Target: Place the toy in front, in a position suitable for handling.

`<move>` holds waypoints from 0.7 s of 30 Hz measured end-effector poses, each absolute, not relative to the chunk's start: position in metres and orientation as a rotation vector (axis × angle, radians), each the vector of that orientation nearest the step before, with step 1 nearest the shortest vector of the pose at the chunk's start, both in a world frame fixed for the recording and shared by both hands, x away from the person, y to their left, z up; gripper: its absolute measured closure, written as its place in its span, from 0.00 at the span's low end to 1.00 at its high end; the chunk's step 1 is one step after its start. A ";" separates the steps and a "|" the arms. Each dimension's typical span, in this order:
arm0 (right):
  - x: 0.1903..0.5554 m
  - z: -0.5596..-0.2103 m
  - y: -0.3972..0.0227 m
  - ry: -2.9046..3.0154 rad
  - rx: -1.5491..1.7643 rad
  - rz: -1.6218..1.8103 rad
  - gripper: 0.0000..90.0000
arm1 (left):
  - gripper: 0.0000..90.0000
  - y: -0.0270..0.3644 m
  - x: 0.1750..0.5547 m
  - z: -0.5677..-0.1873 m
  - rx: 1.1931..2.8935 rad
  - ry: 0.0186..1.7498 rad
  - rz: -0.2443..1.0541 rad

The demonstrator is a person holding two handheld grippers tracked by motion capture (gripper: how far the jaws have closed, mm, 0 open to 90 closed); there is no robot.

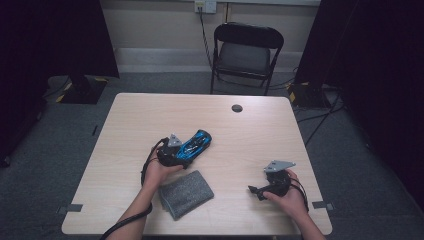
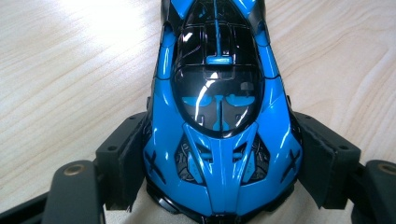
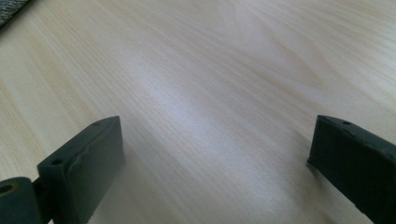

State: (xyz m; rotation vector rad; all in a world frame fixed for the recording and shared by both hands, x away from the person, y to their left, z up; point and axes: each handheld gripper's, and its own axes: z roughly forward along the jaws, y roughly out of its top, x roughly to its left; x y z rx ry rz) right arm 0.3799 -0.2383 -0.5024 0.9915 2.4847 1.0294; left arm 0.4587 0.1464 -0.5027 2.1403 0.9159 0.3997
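Your left gripper (image 2: 219, 172) is clamped on the blue toy sports car (image 2: 217, 112); your right gripper (image 3: 215, 158) hangs wide apart over bare table (image 3: 210, 70).

The glossy toy car (image 2: 219, 126) is bright blue with black glazing and black cross marks. The pale wooden table (image 1: 260, 130) shows light beige grain. The folded cloth (image 1: 186, 193) is speckled grey. The jaws of both grippers are matte black.

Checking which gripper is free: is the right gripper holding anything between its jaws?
No, the right gripper has its jaws wide apart over bare light wooden table.
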 end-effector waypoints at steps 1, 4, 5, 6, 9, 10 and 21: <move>0.379 -0.501 -0.236 2.491 0.992 1.020 0.11 | 0.29 0.146 0.459 -0.503 2.141 0.916 0.400; 0.377 -0.492 -0.224 2.519 1.011 1.124 0.25 | 0.29 0.146 0.459 -0.503 2.141 0.916 0.401; 0.375 -0.488 -0.218 2.531 1.000 1.178 0.28 | 0.29 0.146 0.459 -0.503 2.142 0.916 0.400; 0.373 -0.483 -0.211 2.534 0.965 1.223 0.33 | 0.29 0.146 0.459 -0.503 2.141 0.917 0.400; 0.366 -0.468 -0.185 2.541 0.858 1.291 0.36 | 0.29 0.146 0.459 -0.503 2.141 0.916 0.401; 0.365 -0.465 -0.175 2.559 0.838 1.322 0.36 | 0.29 0.146 0.459 -0.503 2.140 0.916 0.400; 0.355 -0.472 -0.107 2.707 0.732 1.345 0.50 | 0.29 0.146 0.458 -0.503 2.131 0.922 0.401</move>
